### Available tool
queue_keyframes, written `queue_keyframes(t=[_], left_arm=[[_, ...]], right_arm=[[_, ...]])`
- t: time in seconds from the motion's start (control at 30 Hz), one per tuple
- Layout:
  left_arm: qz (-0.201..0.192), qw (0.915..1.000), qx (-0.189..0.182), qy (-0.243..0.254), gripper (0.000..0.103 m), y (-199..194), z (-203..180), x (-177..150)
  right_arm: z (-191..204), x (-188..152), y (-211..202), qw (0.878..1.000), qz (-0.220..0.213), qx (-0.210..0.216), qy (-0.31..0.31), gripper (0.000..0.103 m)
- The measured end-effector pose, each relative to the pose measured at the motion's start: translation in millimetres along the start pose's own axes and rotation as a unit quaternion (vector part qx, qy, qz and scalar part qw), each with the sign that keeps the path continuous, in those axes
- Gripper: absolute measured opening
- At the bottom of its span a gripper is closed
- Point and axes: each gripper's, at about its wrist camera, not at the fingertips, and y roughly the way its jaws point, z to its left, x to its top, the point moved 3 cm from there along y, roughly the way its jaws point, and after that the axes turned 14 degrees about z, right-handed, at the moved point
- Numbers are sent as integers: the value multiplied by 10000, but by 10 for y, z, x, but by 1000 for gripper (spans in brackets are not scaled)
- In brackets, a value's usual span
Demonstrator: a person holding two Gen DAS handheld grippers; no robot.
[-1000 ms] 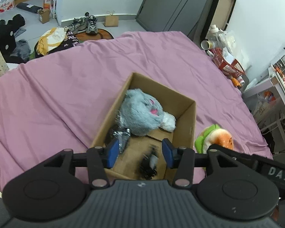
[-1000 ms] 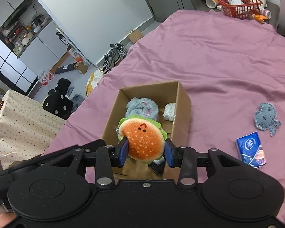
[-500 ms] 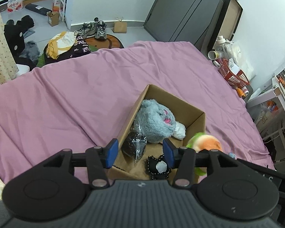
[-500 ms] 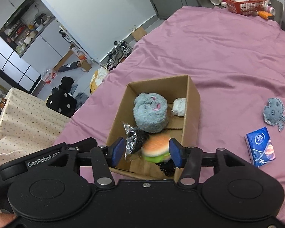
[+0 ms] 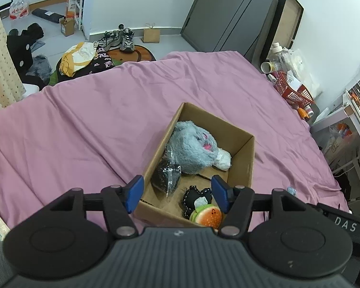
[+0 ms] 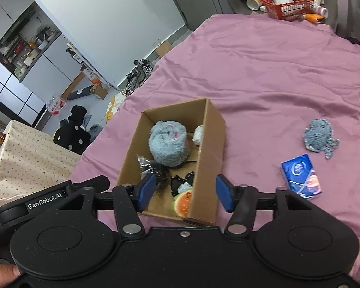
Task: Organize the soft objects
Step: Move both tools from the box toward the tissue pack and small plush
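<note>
A cardboard box (image 5: 244, 165) (image 6: 213, 129) sits on the purple bed sheet. In it lie a grey fluffy plush (image 5: 192, 147) (image 6: 168, 142), a white soft ball (image 5: 222, 159), a black item in clear wrap (image 5: 166, 175), a black plush (image 5: 198, 198) and the burger plush (image 5: 207, 217) (image 6: 183, 202) at the near end. My left gripper (image 5: 177, 193) is open and empty above the box's near end. My right gripper (image 6: 186, 192) is open and empty above the burger plush. A grey denim soft toy (image 6: 319, 138) and a blue tissue pack (image 6: 301, 176) lie on the sheet right of the box.
A red basket (image 6: 288, 3) with bottles stands past the bed's far corner. Shoes (image 5: 122, 39), clothes and boxes lie on the floor beyond the bed. A dotted cream cloth (image 6: 28, 151) covers something at the bed's left side.
My right gripper opened and let go of the burger plush, which dropped into the box's near end. Both grippers pulled back and rose from the box.
</note>
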Motion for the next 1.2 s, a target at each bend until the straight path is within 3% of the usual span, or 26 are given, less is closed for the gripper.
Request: queue_keyframes(t=[0.2, 0.33, 0.47, 0.57, 0.63, 0.87, 0.93, 1.2], left_arm=[[-21, 9999, 67, 140, 69, -27, -125, -64], [-33, 9997, 105, 211, 77, -32, -224, -106], [-79, 9993, 134, 329, 78, -44, -356, -155], [-129, 9990, 107, 423, 80, -55, -471, -193], [-158, 9987, 86, 470, 88, -57, -541, -221], [-204, 9981, 105, 568, 96, -53, -732, -318], [-267, 9978, 128, 597, 103, -56, -774, -335], [-423, 9969, 67, 656, 103, -85, -938, -442]], right_arm=[[-203, -27, -177, 9997, -228, -9, 115, 84], [-352, -43, -299, 9992, -347, 32, 171, 93], [-504, -74, -393, 9988, -448, 66, 202, 103], [-623, -95, -452, 9985, -504, 66, 220, 103], [-693, -117, -489, 9981, -569, 52, 245, 103], [-954, -185, -561, 9959, -834, 146, 306, 103], [-1012, -199, -563, 9954, -915, 99, 266, 103], [-1235, -227, -583, 9929, -1166, 61, 212, 103]])
